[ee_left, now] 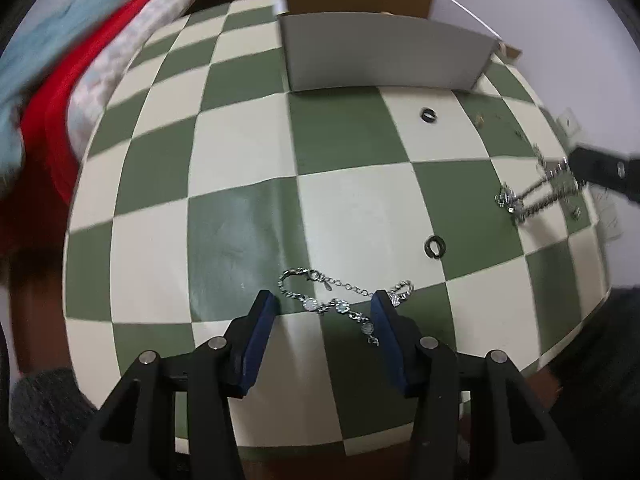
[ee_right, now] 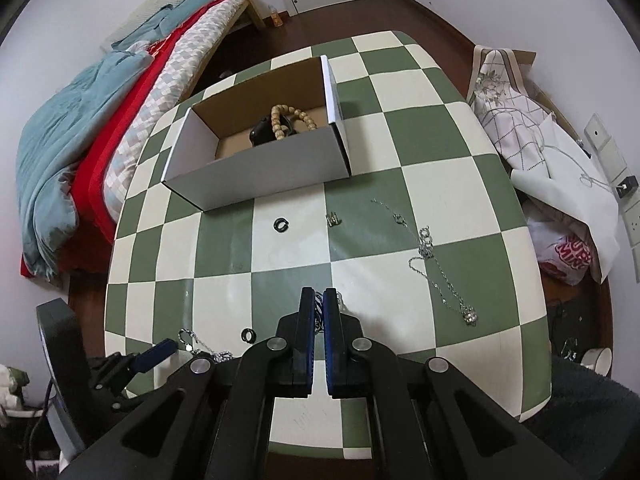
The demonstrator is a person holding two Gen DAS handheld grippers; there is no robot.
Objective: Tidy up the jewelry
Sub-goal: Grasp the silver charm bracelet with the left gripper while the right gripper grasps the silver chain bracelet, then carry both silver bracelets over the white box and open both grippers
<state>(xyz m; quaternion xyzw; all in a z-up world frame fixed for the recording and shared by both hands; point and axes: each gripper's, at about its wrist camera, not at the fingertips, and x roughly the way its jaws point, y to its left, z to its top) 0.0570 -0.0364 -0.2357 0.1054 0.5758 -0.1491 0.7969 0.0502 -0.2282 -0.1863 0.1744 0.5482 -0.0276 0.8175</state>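
Note:
My left gripper [ee_left: 325, 300] is open, its blue pads on either side of a silver bracelet [ee_left: 340, 298] that lies on the checkered table [ee_left: 248, 216]. My right gripper [ee_right: 319, 300] is shut on a silver chain [ee_right: 318, 312]; in the left wrist view that chain [ee_left: 536, 196] hangs from the black gripper tip [ee_left: 596, 168] just above the table. An open cardboard box [ee_right: 256, 176] at the table's far side holds a wooden bead bracelet [ee_right: 290, 118] and a dark item. A thin silver necklace [ee_right: 436, 268] lies to the right.
Two black rings [ee_left: 436, 246] [ee_left: 429, 115] and a small gold charm [ee_right: 334, 220] lie on the table. A bed with red and blue covers [ee_right: 80, 152] is at the left. Bags and cloth [ee_right: 552, 184] crowd the right edge.

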